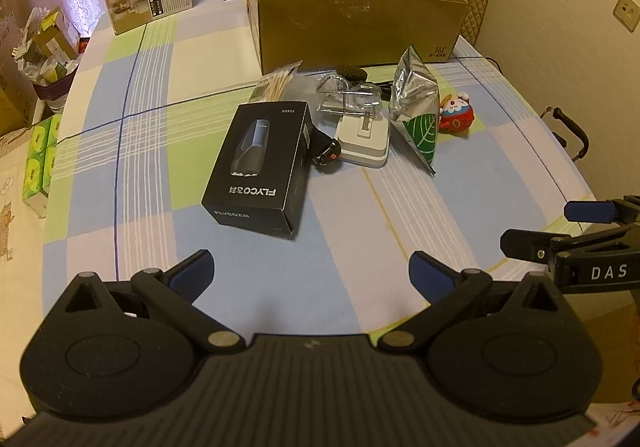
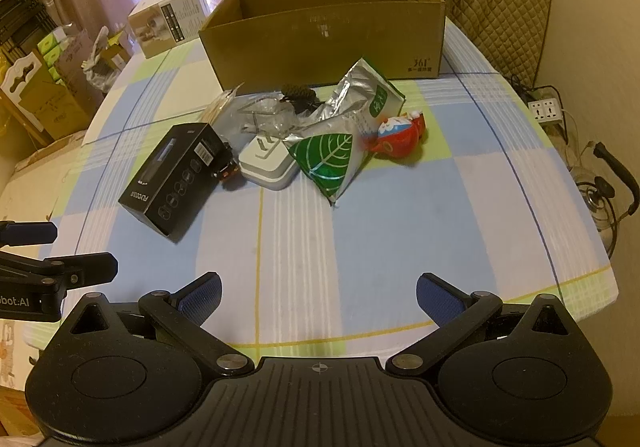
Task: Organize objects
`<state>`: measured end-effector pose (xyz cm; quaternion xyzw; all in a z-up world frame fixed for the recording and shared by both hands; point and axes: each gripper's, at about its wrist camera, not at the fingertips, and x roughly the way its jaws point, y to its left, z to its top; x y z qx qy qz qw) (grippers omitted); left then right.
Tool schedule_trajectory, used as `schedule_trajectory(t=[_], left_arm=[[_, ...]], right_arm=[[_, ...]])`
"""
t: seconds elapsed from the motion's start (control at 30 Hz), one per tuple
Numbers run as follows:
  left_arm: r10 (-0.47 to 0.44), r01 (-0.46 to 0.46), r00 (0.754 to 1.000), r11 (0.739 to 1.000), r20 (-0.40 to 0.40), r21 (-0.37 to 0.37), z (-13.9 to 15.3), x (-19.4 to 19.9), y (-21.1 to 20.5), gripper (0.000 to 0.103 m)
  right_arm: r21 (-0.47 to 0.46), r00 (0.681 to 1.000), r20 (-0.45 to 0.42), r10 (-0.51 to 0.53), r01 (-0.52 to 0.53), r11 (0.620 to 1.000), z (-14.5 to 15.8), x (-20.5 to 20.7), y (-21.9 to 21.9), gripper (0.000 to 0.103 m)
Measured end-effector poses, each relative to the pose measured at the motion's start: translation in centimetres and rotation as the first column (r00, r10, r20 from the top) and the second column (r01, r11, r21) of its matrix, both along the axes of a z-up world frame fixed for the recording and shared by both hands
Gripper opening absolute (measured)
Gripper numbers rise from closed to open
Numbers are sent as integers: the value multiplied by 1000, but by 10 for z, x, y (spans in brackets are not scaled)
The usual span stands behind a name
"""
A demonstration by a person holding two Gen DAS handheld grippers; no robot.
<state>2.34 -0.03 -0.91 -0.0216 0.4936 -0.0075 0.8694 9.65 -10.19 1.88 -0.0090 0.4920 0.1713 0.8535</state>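
Left wrist view: left gripper (image 1: 310, 271) and right gripper (image 2: 318, 295) hover, fingers wide and empty. Sorting appears unstarted. Next move likely calls for grasping the black box (image 1: 260, 167) for the cardboard box (image 1: 360, 31).

Ahead of the claws, the tablecloth (image 1: 120, 167) was checked in blue, green and cream. The box (image 1: 260, 163) was black, the pouch (image 2: 332, 161) silver with green leaves, the toy (image 2: 404, 135) red.

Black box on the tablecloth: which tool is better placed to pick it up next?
Left, probably. The black box lies almost straight ahead of the open left tool. From the open right tool, the black box sits off to the left, with the foil bag nearer its line.
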Motion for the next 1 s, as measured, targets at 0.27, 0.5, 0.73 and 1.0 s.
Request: schedule_trajectory(t=[0.27,0.5,0.73,1.0], left_arm=[[5,-5,1000,1000,0,1,0,0,0,102],[5,-5,1000,1000,0,0,1,2,0,102],[2,-2,1000,1000,4,-2,3,9,0,102],[-11,11,1000,1000,17,5,3,23,8,102]], right_arm=[[0,1000,1,0,0,1000,0,2,0,101],[1,1000,1,0,0,1000,0,4,0,101],[0,1000,-5,-2,2,1000,0,9,0,101],[8,1000,-11,-13,13,1000,-3,22,-3,101]])
